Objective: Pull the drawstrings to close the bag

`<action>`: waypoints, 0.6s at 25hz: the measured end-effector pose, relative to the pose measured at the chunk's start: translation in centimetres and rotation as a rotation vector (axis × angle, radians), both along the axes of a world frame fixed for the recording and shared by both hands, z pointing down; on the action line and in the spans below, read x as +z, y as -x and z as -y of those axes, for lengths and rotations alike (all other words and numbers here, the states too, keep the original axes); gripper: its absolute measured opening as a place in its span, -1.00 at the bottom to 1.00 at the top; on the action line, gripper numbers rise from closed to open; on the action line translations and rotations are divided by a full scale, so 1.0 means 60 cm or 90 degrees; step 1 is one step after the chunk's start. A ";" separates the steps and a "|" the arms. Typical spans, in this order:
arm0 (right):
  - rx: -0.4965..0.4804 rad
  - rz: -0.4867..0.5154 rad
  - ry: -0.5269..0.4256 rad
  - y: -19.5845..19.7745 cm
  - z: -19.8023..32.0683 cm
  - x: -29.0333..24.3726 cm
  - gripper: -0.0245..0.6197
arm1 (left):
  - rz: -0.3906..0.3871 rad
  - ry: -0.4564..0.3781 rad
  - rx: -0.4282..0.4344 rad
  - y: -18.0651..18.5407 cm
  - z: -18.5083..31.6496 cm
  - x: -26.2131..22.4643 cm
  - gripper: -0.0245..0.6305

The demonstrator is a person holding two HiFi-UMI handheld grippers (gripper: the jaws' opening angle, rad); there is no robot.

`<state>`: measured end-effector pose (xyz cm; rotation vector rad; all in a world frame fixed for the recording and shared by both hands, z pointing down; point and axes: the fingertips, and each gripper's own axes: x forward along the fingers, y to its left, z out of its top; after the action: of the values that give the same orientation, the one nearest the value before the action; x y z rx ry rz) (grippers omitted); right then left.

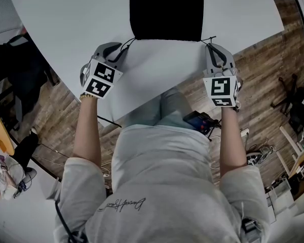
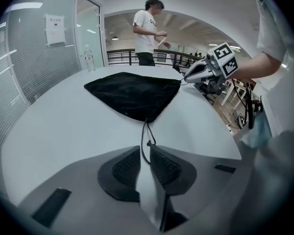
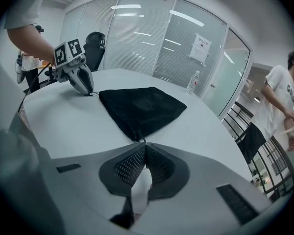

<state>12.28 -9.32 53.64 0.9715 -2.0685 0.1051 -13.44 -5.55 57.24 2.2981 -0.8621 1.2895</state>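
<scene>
White table [image 1: 66,14] (black bag [image 1: 165,11] on it), wood floor [image 1: 263,65], glass partitions [image 3: 152,38].

Colour log: 1 bag, 2 grippers.
Bag [image 1: 165,11] plain black, drawstrings [image 2: 146,131] black; table [image 1: 66,14] pale grey-white; left gripper [image 2: 145,149] and right gripper [image 3: 145,146] grey, pads [image 2: 164,166] black mesh-textured, cubes [image 1: 101,78] black-and-white square markers; floor [image 1: 263,65] brown wood planks.
</scene>
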 end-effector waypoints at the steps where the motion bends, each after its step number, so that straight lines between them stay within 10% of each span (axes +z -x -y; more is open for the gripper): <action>1: 0.000 0.000 0.000 0.000 0.001 0.000 -0.84 | -0.001 0.006 0.002 -0.002 -0.002 0.000 -0.75; 10: 0.003 0.004 -0.001 -0.001 -0.005 -0.002 -0.84 | -0.013 0.035 -0.061 -0.006 -0.003 0.000 -0.88; 15: 0.019 -0.004 -0.001 -0.012 0.000 -0.007 -0.84 | -0.003 -0.048 -0.097 0.017 0.014 -0.035 -0.89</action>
<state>12.99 -9.32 53.20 1.0023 -2.0487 0.1160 -14.44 -6.37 55.13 2.2427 -1.0783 1.2046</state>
